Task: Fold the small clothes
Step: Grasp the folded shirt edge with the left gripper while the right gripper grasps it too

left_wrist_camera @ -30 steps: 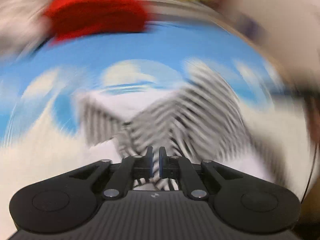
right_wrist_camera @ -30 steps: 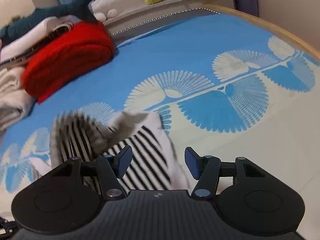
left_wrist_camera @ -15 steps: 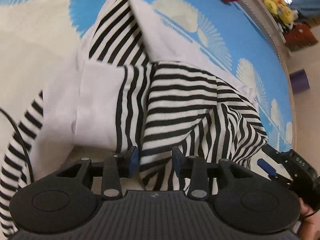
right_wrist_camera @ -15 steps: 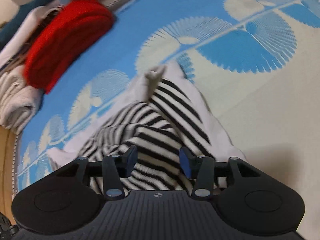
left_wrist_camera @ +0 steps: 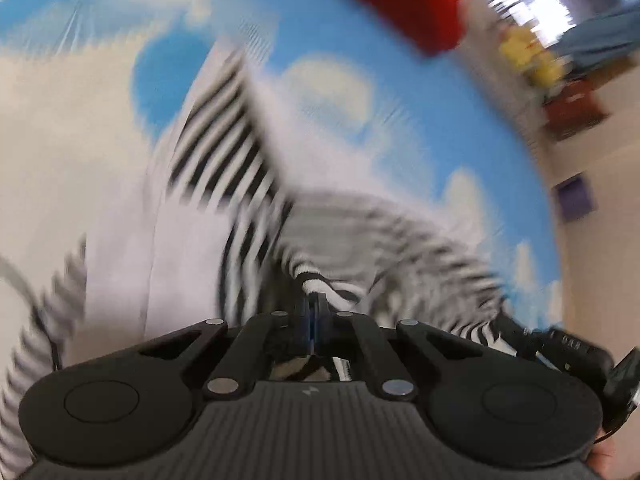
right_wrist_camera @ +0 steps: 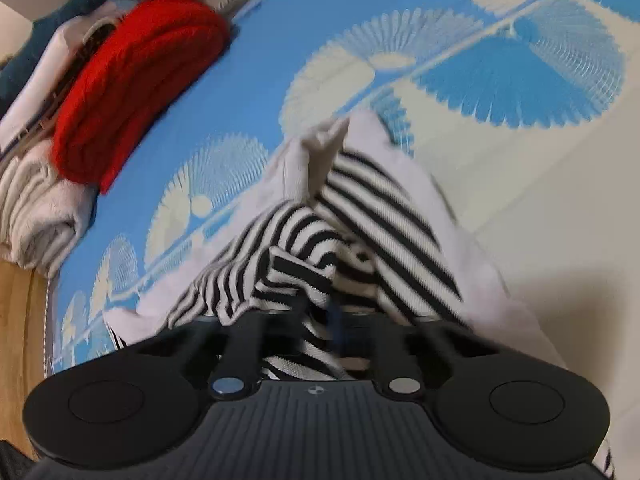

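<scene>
A black-and-white striped garment with white panels lies crumpled on the blue fan-patterned bed sheet. In the right wrist view my right gripper sits low over its near edge. The jaws are closing tight on a bunched striped fold, and the fingers are blurred. The left wrist view is smeared by motion. There my left gripper has its jaws closing together on a rolled striped edge of the garment. The other gripper's black body shows at the lower right, against the same cloth.
A folded red knit rests on a stack of folded beige and white clothes at the sheet's far left. A wooden bed edge runs beside it. Blurred yellow plush toys and a purple object lie beyond the bed.
Both grippers have dropped onto the striped garment, and their open jaws have closed on its folds. The left view has rolled and blurred.
</scene>
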Action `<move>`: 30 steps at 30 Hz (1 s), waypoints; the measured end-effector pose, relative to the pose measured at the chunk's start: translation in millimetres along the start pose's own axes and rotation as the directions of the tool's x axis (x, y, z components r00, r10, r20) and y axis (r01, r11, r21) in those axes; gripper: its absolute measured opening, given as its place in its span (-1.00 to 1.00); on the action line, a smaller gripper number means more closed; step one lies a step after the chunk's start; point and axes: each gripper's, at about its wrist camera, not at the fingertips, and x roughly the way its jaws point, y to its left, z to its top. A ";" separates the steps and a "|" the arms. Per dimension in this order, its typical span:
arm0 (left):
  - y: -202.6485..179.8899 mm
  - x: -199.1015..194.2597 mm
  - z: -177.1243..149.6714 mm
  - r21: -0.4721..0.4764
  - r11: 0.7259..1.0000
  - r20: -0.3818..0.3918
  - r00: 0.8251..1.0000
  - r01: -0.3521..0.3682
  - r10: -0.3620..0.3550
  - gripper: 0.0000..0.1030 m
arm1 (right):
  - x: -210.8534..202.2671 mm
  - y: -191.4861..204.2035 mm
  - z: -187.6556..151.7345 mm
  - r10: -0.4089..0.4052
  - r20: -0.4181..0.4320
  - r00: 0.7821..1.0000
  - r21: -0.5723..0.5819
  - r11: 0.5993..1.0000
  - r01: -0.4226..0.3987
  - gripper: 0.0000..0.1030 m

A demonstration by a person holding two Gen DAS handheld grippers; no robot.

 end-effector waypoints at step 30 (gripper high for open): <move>27.4 -30.1 19.4 -0.014 0.999 0.185 0.982 -0.042 0.043 -0.99 | -18.4 -20.2 -14.4 0.046 -0.011 0.999 0.093 0.995 -0.045 -0.95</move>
